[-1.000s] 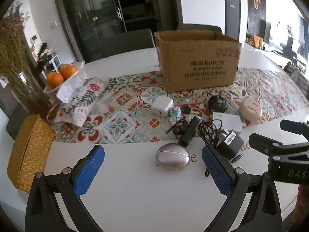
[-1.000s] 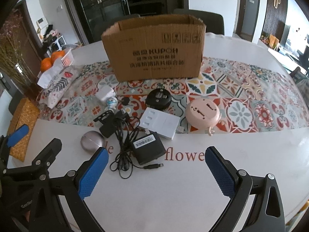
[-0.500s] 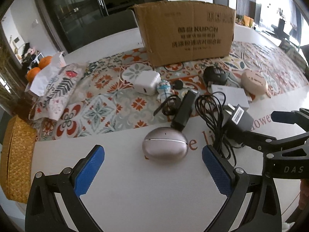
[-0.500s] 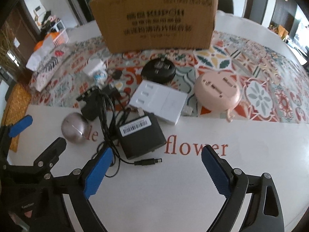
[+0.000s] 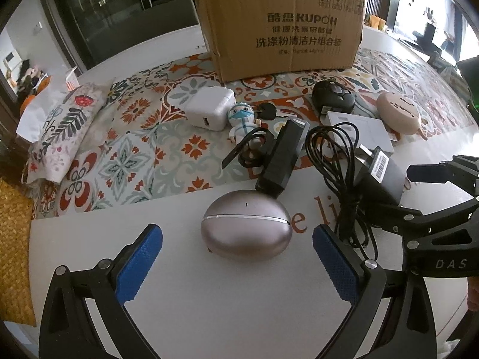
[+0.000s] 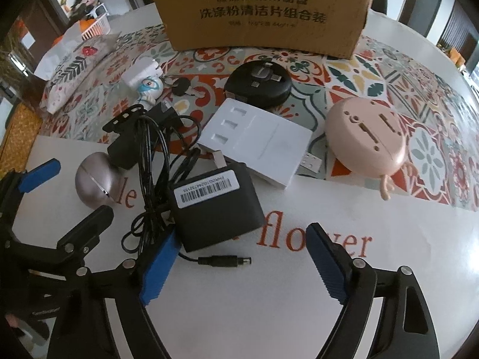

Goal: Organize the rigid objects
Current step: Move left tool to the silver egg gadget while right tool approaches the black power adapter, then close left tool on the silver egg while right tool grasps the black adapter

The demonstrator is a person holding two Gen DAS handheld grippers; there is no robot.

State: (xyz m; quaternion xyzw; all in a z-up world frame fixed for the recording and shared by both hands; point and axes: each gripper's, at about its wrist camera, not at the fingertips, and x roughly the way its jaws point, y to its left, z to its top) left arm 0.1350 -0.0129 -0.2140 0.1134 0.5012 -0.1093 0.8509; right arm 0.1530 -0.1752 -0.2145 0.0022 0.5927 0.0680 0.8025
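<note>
Straddling the metallic case (image 5: 246,228) — left gripper (image 5: 238,264), spread wide.

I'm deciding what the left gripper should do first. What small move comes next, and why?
Probably ease the left gripper forward a little, then close. Its fingers are open and sit short of the silver egg-shaped case, which lies centred between them on the white table, apart from the black cable.
</note>
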